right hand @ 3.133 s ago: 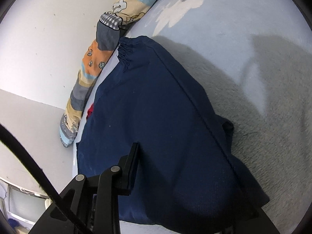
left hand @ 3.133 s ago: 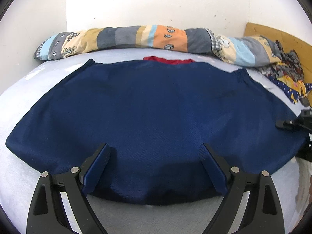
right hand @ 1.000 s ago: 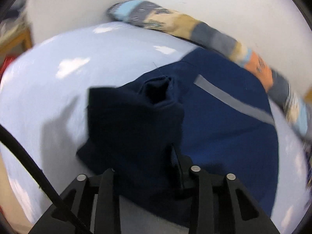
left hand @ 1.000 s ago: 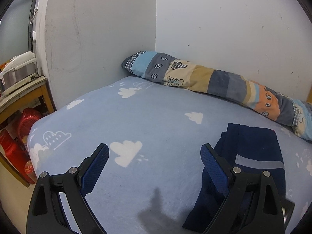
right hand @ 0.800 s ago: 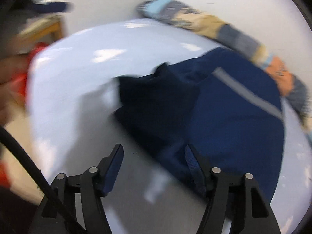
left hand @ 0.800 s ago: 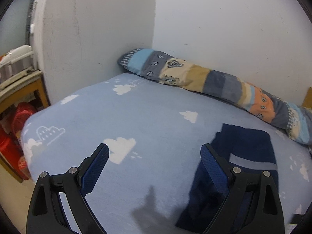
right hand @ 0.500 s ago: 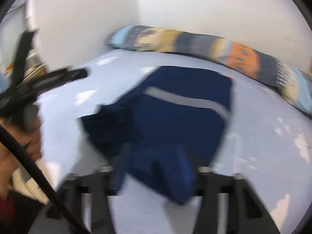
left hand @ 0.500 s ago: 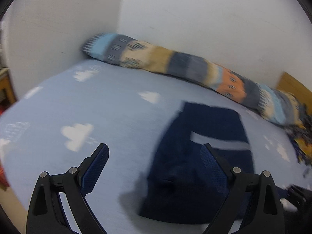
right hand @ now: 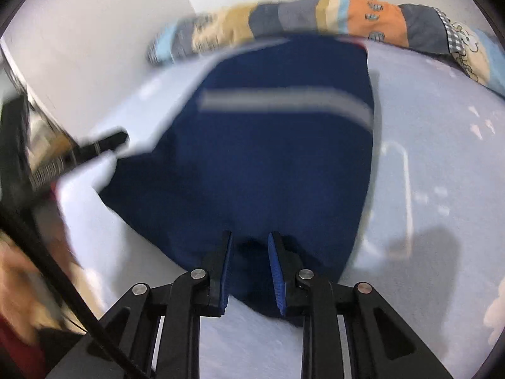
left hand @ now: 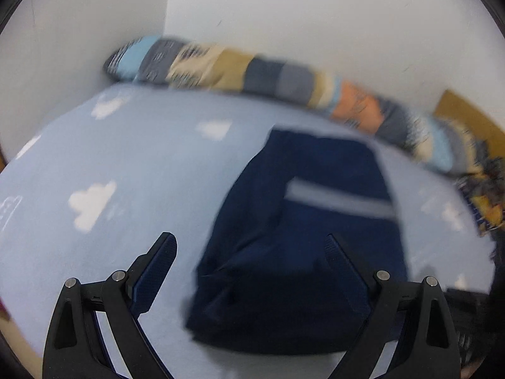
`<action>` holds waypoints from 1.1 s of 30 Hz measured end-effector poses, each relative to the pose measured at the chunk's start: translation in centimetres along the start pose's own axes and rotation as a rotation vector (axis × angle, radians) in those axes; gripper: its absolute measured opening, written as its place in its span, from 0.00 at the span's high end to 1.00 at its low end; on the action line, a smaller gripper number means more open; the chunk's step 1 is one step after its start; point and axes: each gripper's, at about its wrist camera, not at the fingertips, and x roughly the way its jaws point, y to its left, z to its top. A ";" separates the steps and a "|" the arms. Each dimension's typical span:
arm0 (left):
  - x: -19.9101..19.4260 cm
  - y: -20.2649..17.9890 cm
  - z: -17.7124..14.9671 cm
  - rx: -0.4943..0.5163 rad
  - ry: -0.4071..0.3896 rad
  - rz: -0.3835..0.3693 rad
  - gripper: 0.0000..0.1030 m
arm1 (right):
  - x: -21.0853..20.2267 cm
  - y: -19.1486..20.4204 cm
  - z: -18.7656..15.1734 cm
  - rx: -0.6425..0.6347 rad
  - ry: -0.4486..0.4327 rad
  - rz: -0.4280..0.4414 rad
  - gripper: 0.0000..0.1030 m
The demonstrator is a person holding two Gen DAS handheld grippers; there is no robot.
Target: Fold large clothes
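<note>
The left hand-held gripper [left hand: 249, 262] hangs with jaws wide apart over the bed [left hand: 132, 170], gripping nothing. The folded navy garment [right hand: 271, 158] lies mid-bed, toward the bolster [right hand: 331, 15]. The right hand-held gripper [right hand: 249, 262] is closing over its near hem; a shallow pinch could let the fold slide apart.

Left tool [left hand: 249, 252] agape; right tool [right hand: 250, 246] narrow, closing.

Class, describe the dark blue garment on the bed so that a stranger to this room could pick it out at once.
Start at the bed with the pale blue cloud-print sheet, set in a corner of white walls. A long patchwork bolster runs along its far edge, and the dark blue garment lies just before it. It is the only plain navy cloth there, crossed by one pale grey stripe.
</note>
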 end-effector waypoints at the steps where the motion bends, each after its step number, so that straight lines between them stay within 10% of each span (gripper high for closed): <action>1: 0.0 -0.9 -0.1 0.013 -0.009 -0.031 0.08 | -0.8 -0.3 1.6 0.007 -0.030 -0.011 0.76; 6: 3.0 -3.6 -1.3 0.051 0.105 -0.086 0.08 | -1.1 -1.9 9.3 0.040 -0.108 -0.120 0.76; 14: 6.4 -2.8 -2.9 0.041 0.268 0.080 0.09 | 7.5 -6.1 18.9 0.207 -0.083 -0.187 0.66; 19: 6.8 -3.1 -2.8 0.041 0.275 0.106 0.08 | 13.7 -8.6 17.5 0.211 0.067 -0.242 0.65; 27: 3.1 -2.8 -1.1 -0.014 0.115 0.116 0.09 | 7.2 -3.2 14.3 0.120 -0.025 -0.148 0.57; 33: 0.9 -3.8 -0.7 -0.023 0.056 0.087 0.09 | 5.9 -0.2 6.8 -0.032 0.085 -0.190 0.53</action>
